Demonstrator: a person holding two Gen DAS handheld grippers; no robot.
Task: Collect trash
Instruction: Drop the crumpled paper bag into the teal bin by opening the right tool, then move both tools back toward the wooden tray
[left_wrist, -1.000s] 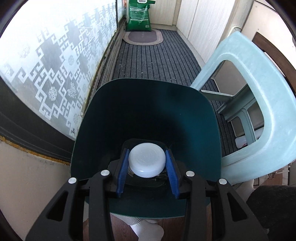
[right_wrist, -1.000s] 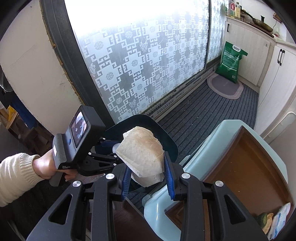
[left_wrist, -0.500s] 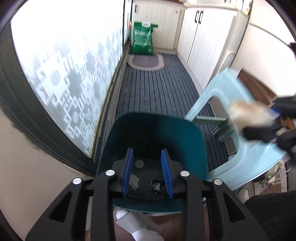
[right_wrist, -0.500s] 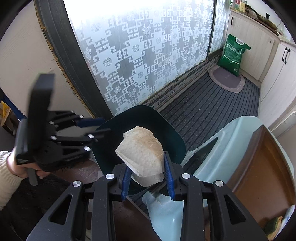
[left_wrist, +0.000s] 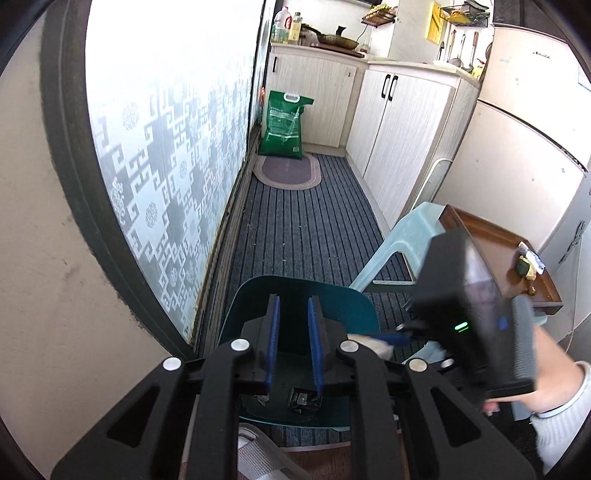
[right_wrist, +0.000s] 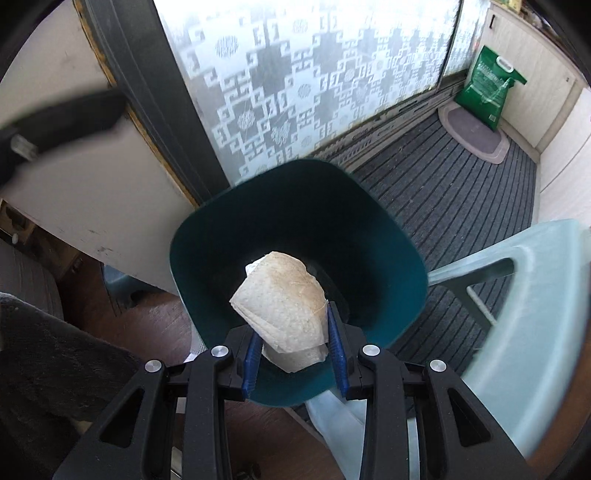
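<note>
- The right hand-held gripper (right_wrist: 295, 354) is clamping a crumpled, brown-stained paper towel (right_wrist: 282, 310) between its blue pads, holding it over the open mouth of the dark teal trash bin (right_wrist: 384, 236).
- The left hand-held gripper (left_wrist: 293, 343) is closing with nothing between its blue pads (left_wrist: 273, 343), pointing down at the same trash bin (left_wrist: 362, 314).
- At the bottom of the bin, a black crumpled wrapper (left_wrist: 303, 399) is lying beside a small pale scrap (left_wrist: 263, 399).
- Just right of the bin, a pale green plastic chair (right_wrist: 532, 332) is standing, carrying a brown wooden tray (left_wrist: 517, 266).
- Beyond, a striped grey floor mat (left_wrist: 306, 229) is running along the frosted patterned window (left_wrist: 166, 166) towards a green sack (left_wrist: 282, 123) leaning against cream cabinets (left_wrist: 402, 133).
</note>
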